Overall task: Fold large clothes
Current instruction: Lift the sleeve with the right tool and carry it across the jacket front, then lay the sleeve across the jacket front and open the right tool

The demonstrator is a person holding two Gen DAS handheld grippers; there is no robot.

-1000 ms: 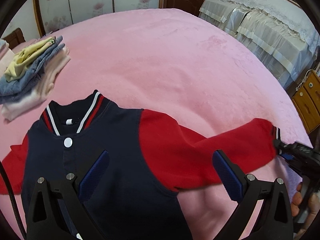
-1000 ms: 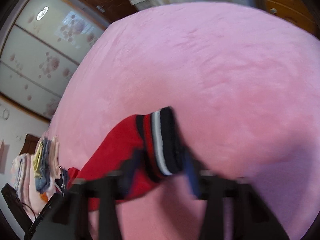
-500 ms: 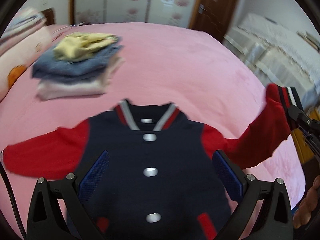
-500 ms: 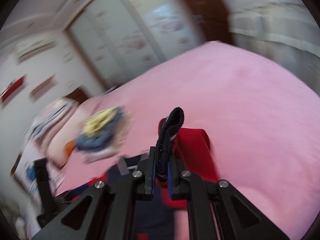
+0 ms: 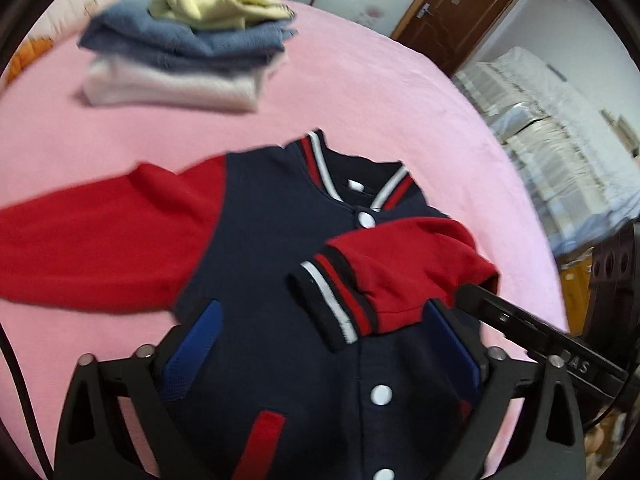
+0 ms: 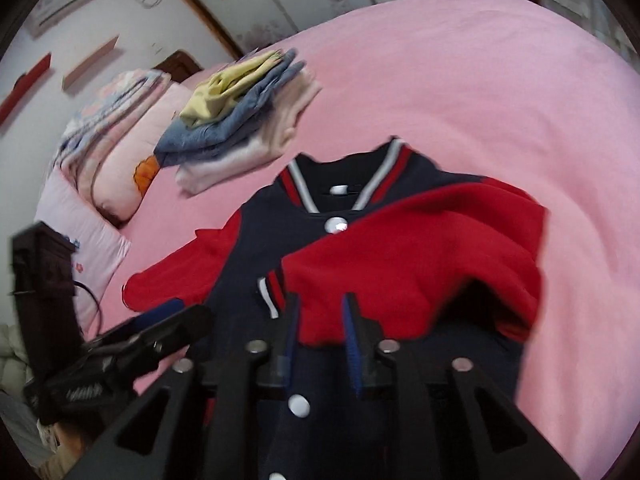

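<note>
Blurring jacket (image 5: 280,280), hem cut off, left gripper (image 5: 320,344) wide, closing, right gripper (image 6: 320,336) narrow, opening, sleeve (image 6: 400,272) between.

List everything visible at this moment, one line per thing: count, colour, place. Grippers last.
jacket: one, navy body, red sleeves, white snaps, flat on the bed, one sleeve folded across the chest.
folded clothes: one stack, yellow on blue on pale pink, beyond the collar.
bedspread: one, pink, under everything.
pillows: pink, at the bed's head.
door: one, brown, far wall.
left gripper: black, blue pads, wide apart above the jacket, closing.
right gripper: black, blue pads, opening at the folded sleeve's edge.
</note>
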